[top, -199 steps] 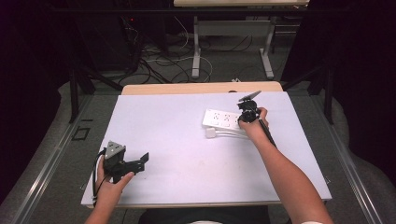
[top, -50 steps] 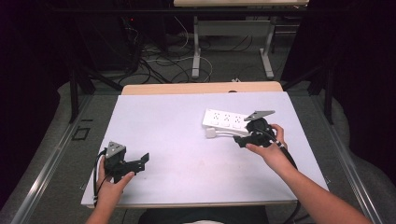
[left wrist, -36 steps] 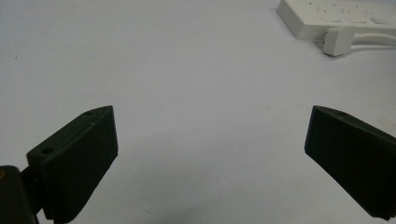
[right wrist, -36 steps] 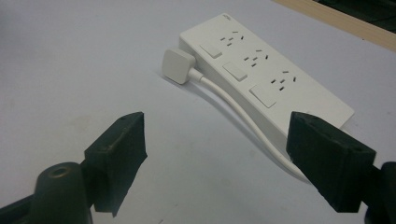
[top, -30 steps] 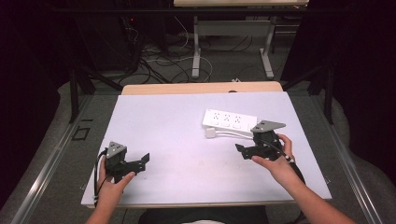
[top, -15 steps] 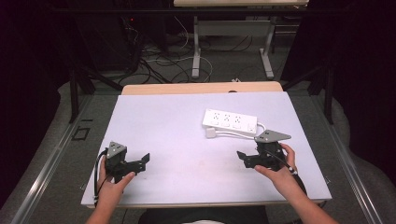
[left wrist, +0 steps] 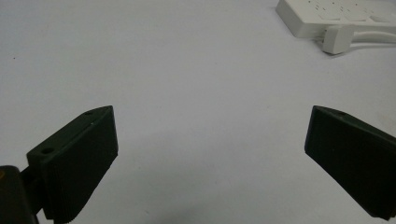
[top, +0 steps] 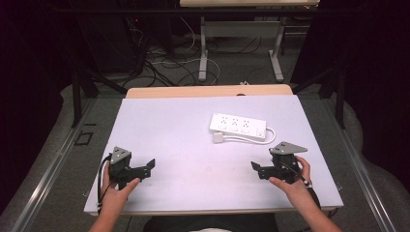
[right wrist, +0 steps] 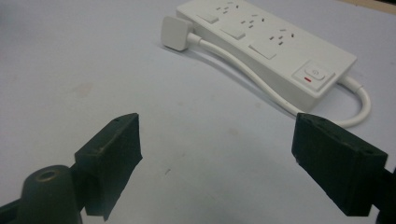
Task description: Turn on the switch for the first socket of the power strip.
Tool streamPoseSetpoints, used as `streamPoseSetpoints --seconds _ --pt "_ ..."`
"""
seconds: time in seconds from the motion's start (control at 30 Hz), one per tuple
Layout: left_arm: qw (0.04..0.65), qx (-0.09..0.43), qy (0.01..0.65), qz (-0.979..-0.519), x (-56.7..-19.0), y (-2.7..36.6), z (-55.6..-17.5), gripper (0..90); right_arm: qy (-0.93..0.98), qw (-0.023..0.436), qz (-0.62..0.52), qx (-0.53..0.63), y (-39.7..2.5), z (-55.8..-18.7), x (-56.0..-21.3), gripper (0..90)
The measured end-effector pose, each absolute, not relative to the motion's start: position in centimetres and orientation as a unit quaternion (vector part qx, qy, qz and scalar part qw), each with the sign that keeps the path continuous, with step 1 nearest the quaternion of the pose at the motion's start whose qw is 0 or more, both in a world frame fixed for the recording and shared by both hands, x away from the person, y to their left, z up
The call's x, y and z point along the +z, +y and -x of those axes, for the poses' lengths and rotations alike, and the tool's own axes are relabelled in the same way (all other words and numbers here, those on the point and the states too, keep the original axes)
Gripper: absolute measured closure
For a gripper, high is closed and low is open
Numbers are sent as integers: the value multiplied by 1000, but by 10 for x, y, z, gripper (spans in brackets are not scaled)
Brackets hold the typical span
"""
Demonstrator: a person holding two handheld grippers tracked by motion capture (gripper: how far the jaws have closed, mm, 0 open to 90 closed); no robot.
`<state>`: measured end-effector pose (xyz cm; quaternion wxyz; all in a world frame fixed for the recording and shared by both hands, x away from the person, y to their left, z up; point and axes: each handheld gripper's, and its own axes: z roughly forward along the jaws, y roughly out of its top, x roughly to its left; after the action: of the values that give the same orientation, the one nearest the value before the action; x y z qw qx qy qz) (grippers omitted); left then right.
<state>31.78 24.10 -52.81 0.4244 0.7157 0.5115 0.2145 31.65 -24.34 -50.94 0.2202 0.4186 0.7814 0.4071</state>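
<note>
A white power strip (top: 238,126) lies on the white table top (top: 183,130), right of centre, with its white cable looped along its near side to a plug (top: 218,137). The strip (right wrist: 271,46), its plug (right wrist: 174,32) and its red-marked switch (right wrist: 314,73) lie ahead in the right gripper view. My right gripper (top: 255,167) rests near the table's front right, open, jaws wide apart and empty, well short of the strip. My left gripper (top: 150,165) sits at the front left, open and empty. The strip's end (left wrist: 336,18) shows far off in the left gripper view.
A wooden table edge (top: 208,91) runs behind the white top. Beyond it stand the legs of another desk (top: 203,53) and tangled floor cables (top: 164,63). Metal rails (top: 48,169) flank the table on both sides.
My right gripper has left the power strip and drawn back toward the table's front right edge. The left gripper has stayed put.
</note>
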Motion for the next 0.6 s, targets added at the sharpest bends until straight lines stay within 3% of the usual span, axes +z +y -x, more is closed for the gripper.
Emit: streamPoseSetpoints --seconds 0.6 --pt "422 216 510 -717 -529 241 -318 26 755 217 -471 401 -277 -321 -536 151"
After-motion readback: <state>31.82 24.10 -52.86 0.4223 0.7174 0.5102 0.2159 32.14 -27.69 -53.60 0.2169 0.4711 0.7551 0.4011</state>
